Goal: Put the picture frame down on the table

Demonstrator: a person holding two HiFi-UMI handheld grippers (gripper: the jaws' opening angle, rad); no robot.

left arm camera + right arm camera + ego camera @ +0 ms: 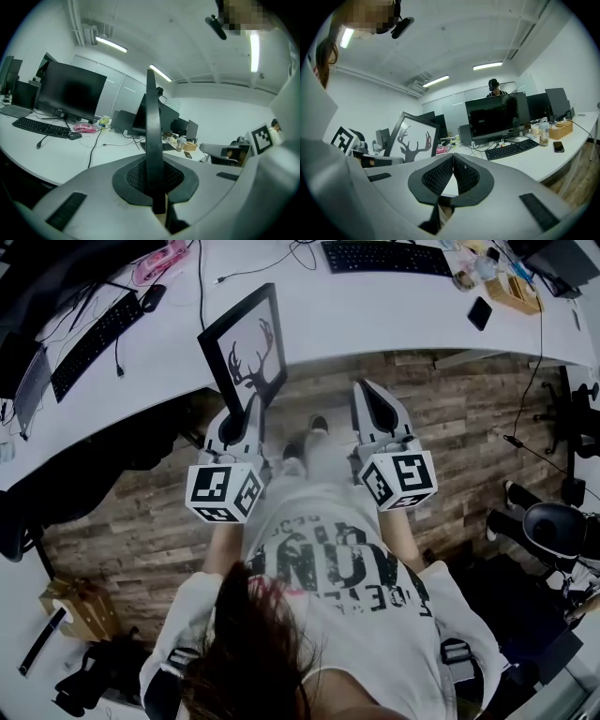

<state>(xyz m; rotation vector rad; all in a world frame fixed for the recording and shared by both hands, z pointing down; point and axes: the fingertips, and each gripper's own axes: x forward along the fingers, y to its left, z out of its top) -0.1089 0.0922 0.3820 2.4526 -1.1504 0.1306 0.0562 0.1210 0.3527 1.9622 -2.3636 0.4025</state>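
Note:
A black picture frame (pixel 246 346) with a deer-antler print is held upright over the near edge of the white table (pixel 375 310). My left gripper (pixel 246 412) is shut on the frame's lower edge. In the left gripper view the frame (pixel 153 140) shows edge-on, clamped between the black pads (pixel 136 180). My right gripper (pixel 378 401) hovers beside it on the right, shut with nothing between its pads (pixel 440 176); their tips touch. The right gripper view shows the frame (pixel 412 140) off to the left.
Keyboards (pixel 384 257) (pixel 94 338), a pink object (pixel 159 263), cables, a phone (pixel 480 312) and a small wooden tray (pixel 514 292) lie on the table. Monitors (pixel 70 91) stand along it. A person (pixel 493 88) stands behind a monitor. Chairs stand at the right.

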